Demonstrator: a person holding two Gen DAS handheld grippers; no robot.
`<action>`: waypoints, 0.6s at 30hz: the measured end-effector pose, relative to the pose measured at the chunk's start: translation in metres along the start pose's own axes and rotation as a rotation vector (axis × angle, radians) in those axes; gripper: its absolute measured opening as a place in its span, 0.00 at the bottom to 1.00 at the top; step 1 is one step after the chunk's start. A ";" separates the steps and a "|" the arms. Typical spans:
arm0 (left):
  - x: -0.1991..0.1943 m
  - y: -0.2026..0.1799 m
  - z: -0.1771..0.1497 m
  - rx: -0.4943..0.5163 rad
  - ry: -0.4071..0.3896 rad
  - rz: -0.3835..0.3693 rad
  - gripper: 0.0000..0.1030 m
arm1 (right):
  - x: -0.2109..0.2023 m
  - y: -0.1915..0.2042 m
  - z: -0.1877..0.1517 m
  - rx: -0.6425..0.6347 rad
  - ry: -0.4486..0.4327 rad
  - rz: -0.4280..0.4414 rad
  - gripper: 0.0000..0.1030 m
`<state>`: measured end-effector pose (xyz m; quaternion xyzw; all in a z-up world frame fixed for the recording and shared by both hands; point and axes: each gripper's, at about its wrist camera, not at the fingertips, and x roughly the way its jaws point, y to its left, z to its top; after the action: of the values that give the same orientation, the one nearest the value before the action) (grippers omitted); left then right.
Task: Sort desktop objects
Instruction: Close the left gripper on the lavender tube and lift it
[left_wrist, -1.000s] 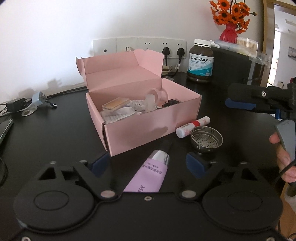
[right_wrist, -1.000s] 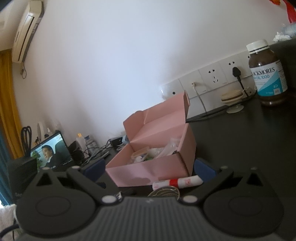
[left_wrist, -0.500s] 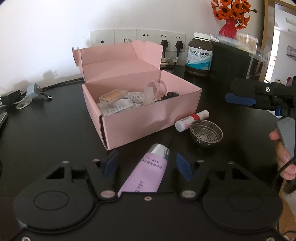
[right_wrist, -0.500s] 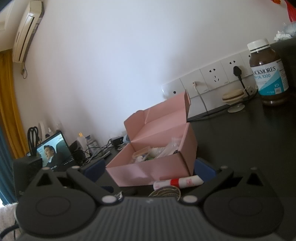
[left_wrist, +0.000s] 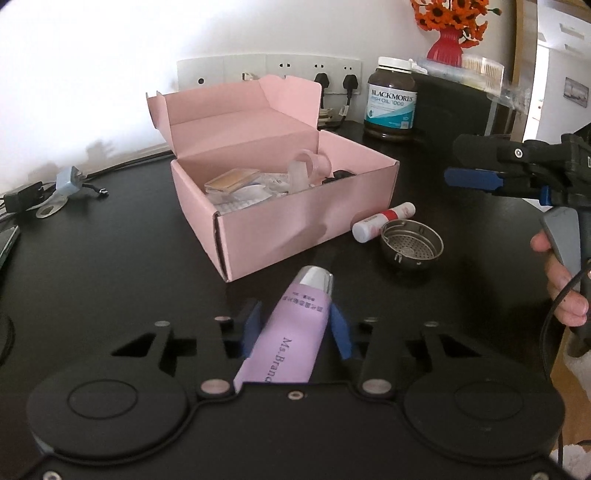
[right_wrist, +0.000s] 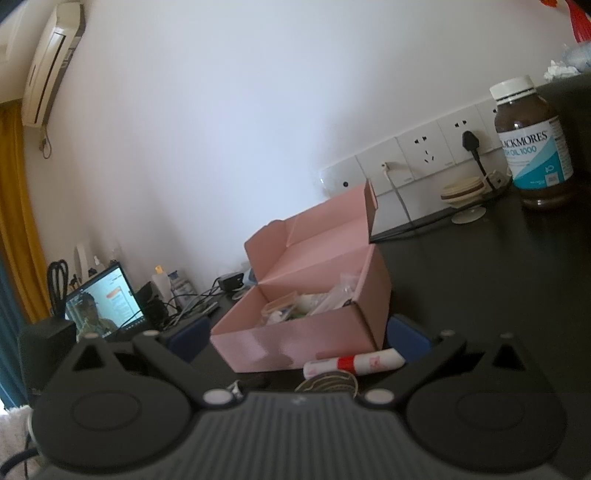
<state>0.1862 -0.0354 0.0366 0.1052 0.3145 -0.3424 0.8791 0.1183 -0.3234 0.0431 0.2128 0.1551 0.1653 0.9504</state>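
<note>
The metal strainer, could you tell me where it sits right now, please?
In the left wrist view, the strainer sits right of the pink box, touching the white tube behind it.

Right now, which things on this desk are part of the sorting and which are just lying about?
Sorting:
- lilac tube, left gripper closing on it
- pink box
- red-and-white tube
- metal strainer

Lying about:
- fish oil bottle
- wall sockets
- laptop

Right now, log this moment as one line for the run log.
left gripper: closing around purple tube | right gripper: open, empty | pink box: open | white tube, strainer: on desk
</note>
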 end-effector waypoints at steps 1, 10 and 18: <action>-0.001 0.001 0.000 0.000 -0.003 0.003 0.36 | 0.000 0.000 0.000 0.000 0.000 -0.001 0.99; -0.009 0.016 -0.002 -0.030 -0.020 0.024 0.31 | -0.001 0.000 0.000 0.001 -0.002 -0.001 0.99; -0.014 0.025 -0.006 -0.047 -0.023 0.018 0.30 | -0.001 0.000 0.000 0.002 -0.003 -0.002 0.99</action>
<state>0.1921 -0.0073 0.0399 0.0832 0.3113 -0.3283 0.8879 0.1178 -0.3240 0.0431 0.2139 0.1542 0.1640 0.9506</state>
